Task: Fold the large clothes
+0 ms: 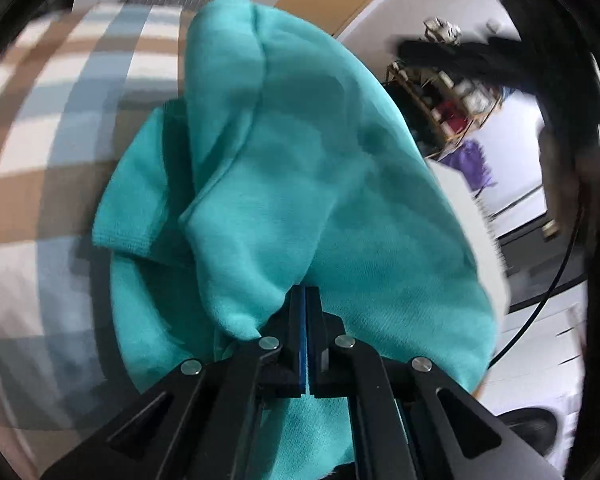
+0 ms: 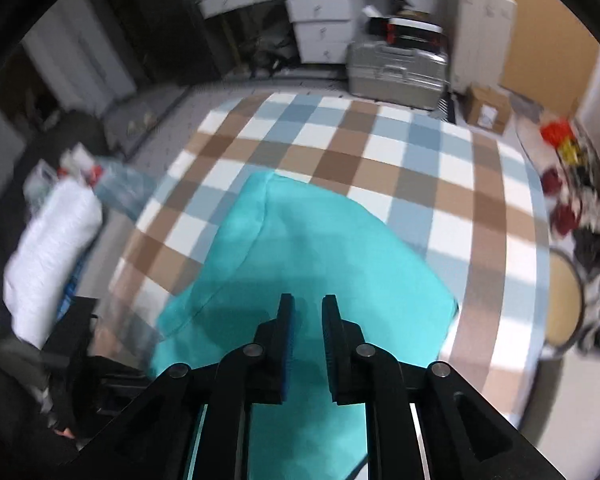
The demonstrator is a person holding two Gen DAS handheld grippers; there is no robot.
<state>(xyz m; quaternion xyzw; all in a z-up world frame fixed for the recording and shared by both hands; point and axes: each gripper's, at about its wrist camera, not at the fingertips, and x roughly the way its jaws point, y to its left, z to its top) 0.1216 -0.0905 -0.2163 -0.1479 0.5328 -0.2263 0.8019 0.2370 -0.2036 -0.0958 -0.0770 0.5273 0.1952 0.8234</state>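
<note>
Left wrist view: left tongs (image 1: 305, 296) clamped on a bunched fold of teal garment (image 1: 300, 184), lifted w/ sleeve hanging. Right wrist view: right tongs (image 2: 308, 306) apart, nothing between, above garment spread flat on checked blanket (image 2: 380, 152).

Teal garment (image 1: 300, 184) lower hem cut off by frame bottom and hidden behind left tool (image 1: 305, 292); its pinched edge is hidden between the fingers. Checkered blanket (image 1: 60, 128) motion-blurred. Cluttered shelf (image 1: 452, 96) too smeared to identify. Right view: garment's near part is hidden under right tool (image 2: 308, 304).
</note>
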